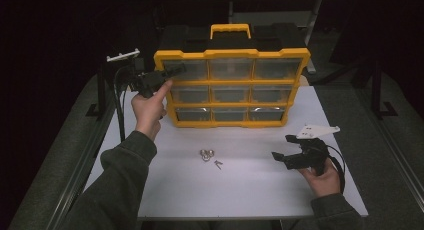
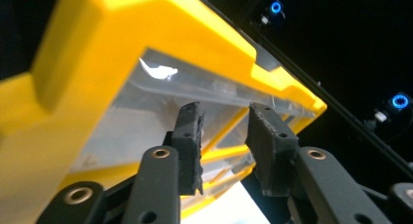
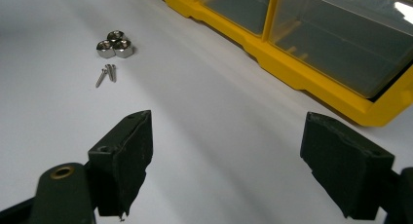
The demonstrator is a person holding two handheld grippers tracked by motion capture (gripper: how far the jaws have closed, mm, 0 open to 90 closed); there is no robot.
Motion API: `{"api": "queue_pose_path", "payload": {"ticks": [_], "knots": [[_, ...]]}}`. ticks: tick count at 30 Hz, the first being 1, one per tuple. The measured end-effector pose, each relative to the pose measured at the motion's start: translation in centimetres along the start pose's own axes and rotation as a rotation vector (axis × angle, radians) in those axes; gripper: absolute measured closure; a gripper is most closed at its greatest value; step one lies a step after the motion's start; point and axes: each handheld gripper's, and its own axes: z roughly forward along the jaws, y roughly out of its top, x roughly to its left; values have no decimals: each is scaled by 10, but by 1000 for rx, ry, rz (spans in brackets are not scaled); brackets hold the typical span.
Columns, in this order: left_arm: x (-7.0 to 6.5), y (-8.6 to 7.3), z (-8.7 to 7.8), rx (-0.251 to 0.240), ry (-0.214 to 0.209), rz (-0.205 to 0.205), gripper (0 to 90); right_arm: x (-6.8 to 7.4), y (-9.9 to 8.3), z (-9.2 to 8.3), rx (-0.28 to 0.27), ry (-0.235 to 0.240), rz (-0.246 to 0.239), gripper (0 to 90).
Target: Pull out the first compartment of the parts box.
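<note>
Yellow plastic is filling our left gripper view: we are looking at the organiser from close up, its clear top-left drawer right ahead of the left tongs. Those tongs are standing narrowed but with a gap between the pads, and we are seeing nothing pinched in that gap; the drawer front is lying just beyond the tips, and whether they are touching it we cannot tell. From the high view, we are seeing the left tongs raised against the organiser's upper left corner, the left hand below them.

Over on the other side, we are holding the right tongs low above the white table, spread wide and gripping nothing. Ahead of them and off to their left, three nuts are sitting touching one another, with a few small screws lying just beside. The organiser's bottom row of drawers is running along to the right of these tongs.
</note>
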Motion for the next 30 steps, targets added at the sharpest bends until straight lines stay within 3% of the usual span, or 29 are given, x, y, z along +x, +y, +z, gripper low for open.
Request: {"api": "queue_pose_path", "payload": {"ticks": [3, 21, 30], "knots": [[2, 1, 2, -5, -7, -13, 684, -1, 0, -1, 1, -22, -4, 174], [4, -4, 11, -41, -34, -69, 760, -1, -2, -4, -11, -17, -13, 178], [5, -10, 7, -46, -100, -130, 749, 1, -2, -5, -26, -26, -26, 185]]}}
